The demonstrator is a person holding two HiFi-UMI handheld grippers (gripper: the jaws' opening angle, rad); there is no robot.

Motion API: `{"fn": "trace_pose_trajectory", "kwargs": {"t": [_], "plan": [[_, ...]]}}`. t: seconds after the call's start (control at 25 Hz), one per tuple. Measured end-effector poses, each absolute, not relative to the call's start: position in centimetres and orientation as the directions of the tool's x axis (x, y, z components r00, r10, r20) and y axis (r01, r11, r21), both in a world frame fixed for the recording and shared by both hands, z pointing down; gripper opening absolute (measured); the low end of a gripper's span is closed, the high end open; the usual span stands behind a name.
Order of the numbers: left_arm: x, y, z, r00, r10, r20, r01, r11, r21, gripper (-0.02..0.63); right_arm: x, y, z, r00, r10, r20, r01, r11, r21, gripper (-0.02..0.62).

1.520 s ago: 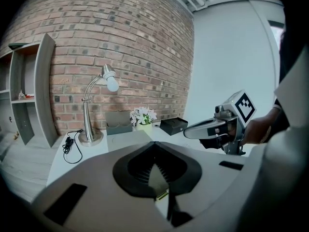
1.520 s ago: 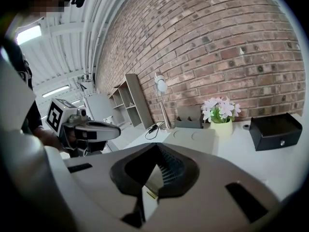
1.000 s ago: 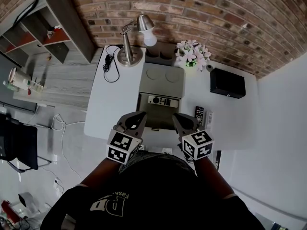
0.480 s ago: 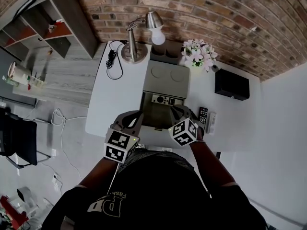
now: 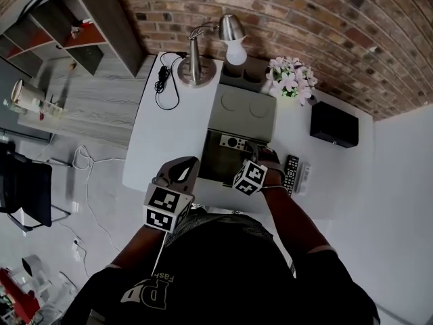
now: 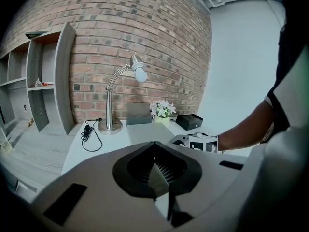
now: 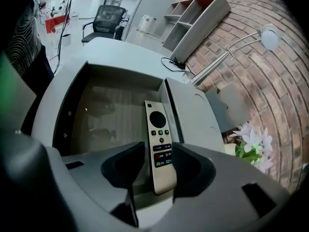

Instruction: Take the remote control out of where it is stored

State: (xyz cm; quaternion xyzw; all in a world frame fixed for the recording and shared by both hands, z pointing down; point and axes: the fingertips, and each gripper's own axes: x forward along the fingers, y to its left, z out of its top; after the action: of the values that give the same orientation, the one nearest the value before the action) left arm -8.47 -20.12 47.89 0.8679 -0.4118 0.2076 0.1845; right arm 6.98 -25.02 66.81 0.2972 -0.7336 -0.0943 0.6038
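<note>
While in its drawer (image 7: pixel 108 115), remote control (image 7: pixel 159 144) between right gripper's (image 7: pixel 158 154) just-opened, wide jaws; left gripper's (image 6: pixel 157 170) jaws together

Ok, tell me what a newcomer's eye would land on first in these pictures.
The open drawer in the white desk draws the eye, a pale remote control lying at its back. The right gripper reaches into it, its jaws having just been opening, the remote's near end between them but not gripped. Behind stand a red brick wall and a silver lamp; the left gripper hovers shut by the drawer.
</note>
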Motion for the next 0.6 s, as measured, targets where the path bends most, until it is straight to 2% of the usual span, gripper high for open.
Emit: {"fn": "trace_pose_trajectory", "kwargs": {"t": [0.36,0.6], "plan": [[-9.7,-20.9,48.4,0.559,-0.639,0.528,-0.804,-0.574,0.157,0.008,6.1,-26.1,67.9,-0.053,-0.6,0.798,-0.228,0.785,0.576,0.156],[-9.7,-20.9,48.7,0.559,-0.634,0.535,-0.804,-0.572,0.162,0.006,6.0,-26.1,68.4,-0.058,-0.569,0.82,-0.191,0.813,0.55,0.147]]}}
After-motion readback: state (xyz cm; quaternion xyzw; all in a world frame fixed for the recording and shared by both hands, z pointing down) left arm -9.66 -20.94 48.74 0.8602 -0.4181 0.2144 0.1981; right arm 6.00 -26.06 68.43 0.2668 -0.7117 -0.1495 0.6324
